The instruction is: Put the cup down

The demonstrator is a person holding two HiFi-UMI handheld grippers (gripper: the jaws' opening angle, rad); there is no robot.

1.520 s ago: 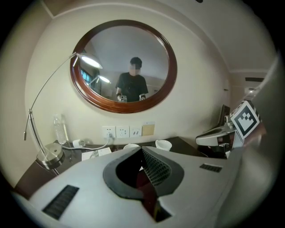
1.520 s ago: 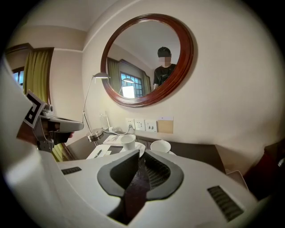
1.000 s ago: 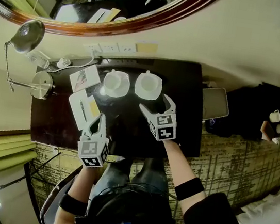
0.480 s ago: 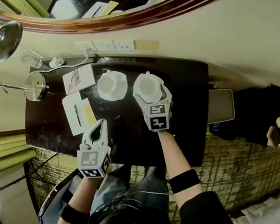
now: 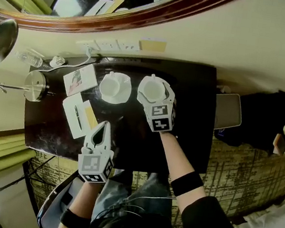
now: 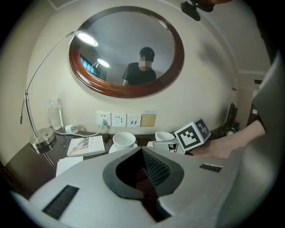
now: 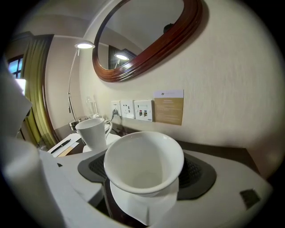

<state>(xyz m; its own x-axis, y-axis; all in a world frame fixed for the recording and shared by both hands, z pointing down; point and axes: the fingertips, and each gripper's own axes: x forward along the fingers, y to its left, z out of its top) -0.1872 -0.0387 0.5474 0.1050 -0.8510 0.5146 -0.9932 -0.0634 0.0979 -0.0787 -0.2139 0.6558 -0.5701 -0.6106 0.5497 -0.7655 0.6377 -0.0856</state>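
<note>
One cup (image 7: pixel 143 160) sits at twelve o'clock between my right gripper's (image 5: pixel 156 92) wide, just-closing jaws; my left gripper (image 5: pixel 101 130) is pinched closed, empty.

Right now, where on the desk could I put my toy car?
Best spot: the bare desk right of the right cup, out to the desk's right edge. There's also a bare strip at the front, between the left tongs and the person's right forearm. The back left is crowded: left cup, booklet, lamp base.
</note>
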